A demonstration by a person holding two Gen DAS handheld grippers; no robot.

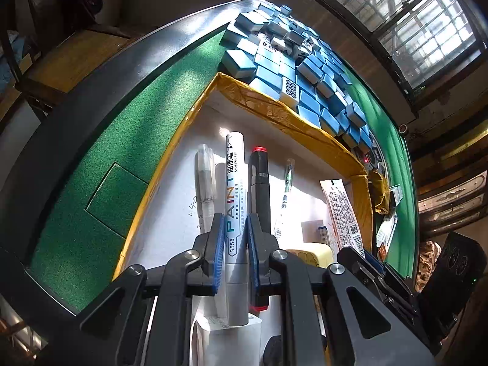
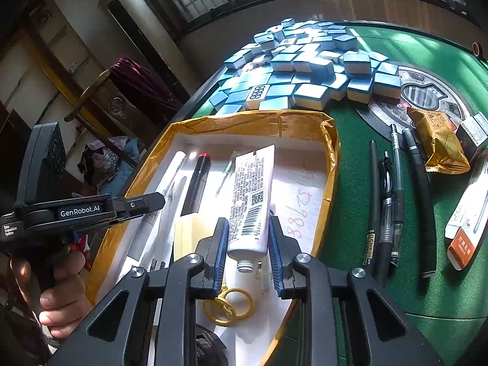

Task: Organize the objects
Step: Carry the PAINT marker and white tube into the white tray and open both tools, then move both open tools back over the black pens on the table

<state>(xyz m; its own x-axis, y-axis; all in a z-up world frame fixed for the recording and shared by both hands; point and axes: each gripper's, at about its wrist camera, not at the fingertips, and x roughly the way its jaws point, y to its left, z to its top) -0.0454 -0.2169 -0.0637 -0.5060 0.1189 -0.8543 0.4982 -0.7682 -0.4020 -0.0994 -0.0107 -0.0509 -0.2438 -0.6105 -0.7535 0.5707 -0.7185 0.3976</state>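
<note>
- Box, yellow-taped and white-floored, on green table; already crowded with pens. Risk: either item landing across black marker or clear pen and rolling.
- White tube clamped near its capless neck between fingers of right gripper, body reaching forward over box floor. Risk: squeeze forcing contents out of open threaded neck; long unsupported end sagging or swinging.
- Paint marker clamped at mid-barrel between fingers of left gripper, lying along finger line, tip forward above box. Risk: smooth barrel sliding through pads given steep downward tilt.
- Yellow ring clip directly under right fingers; snagging possible on descent.
</note>
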